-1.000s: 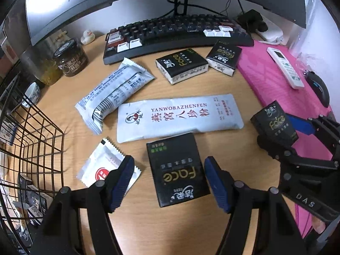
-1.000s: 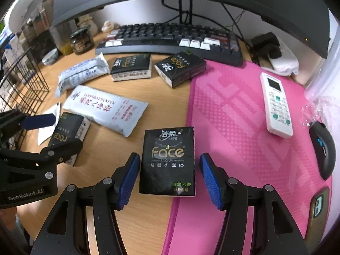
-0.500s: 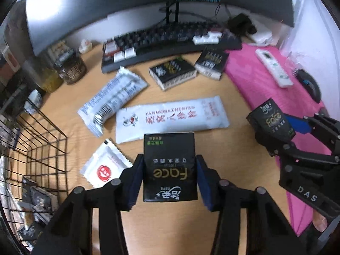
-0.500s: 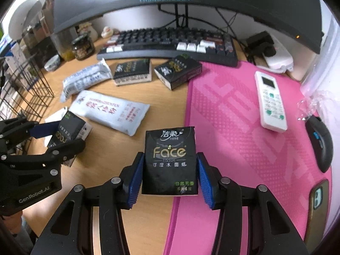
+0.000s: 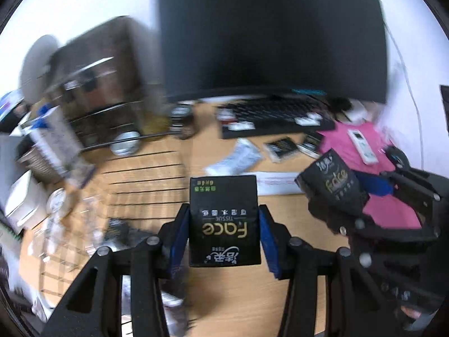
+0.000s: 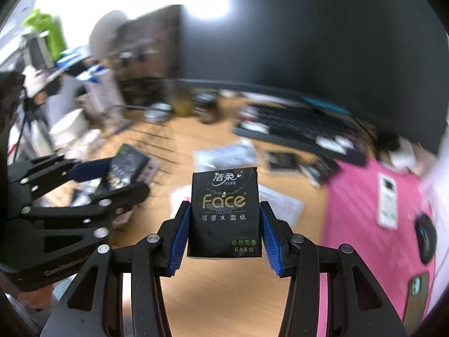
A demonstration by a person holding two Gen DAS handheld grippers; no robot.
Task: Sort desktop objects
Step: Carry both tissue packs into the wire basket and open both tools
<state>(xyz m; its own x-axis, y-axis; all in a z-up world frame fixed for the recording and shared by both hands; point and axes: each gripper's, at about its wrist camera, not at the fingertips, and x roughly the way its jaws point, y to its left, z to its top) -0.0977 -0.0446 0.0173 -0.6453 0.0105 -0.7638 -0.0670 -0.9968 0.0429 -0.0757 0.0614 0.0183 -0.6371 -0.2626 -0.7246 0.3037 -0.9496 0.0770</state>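
A black "Face" tissue pack (image 5: 224,221) sits upright between the blue pads of my left gripper (image 5: 223,224), which is shut on it above the wooden desk. My right gripper (image 6: 224,224) is shut on a second black "Face" tissue pack (image 6: 224,210), also lifted. Each gripper shows in the other's view: the right gripper (image 5: 345,185) with its pack (image 5: 334,179) at the right, the left gripper (image 6: 118,179) with its pack (image 6: 126,168) at the left. The black wire basket (image 5: 134,168) lies blurred below and left of the left gripper.
Behind stand a dark monitor (image 5: 269,33) and a black keyboard (image 5: 275,115). Two more tissue packs (image 5: 280,147) and white sachets (image 5: 241,158) lie on the desk. On the pink mat (image 6: 364,238) are a remote (image 6: 388,199), a mouse (image 6: 425,238) and a phone (image 6: 415,289). Cluttered shelves (image 5: 92,90) fill the left.
Both grippers closed on the tissue packs that lay between their fingers, lifted them off the desk and swung left, so the wire basket now lies under the left gripper.
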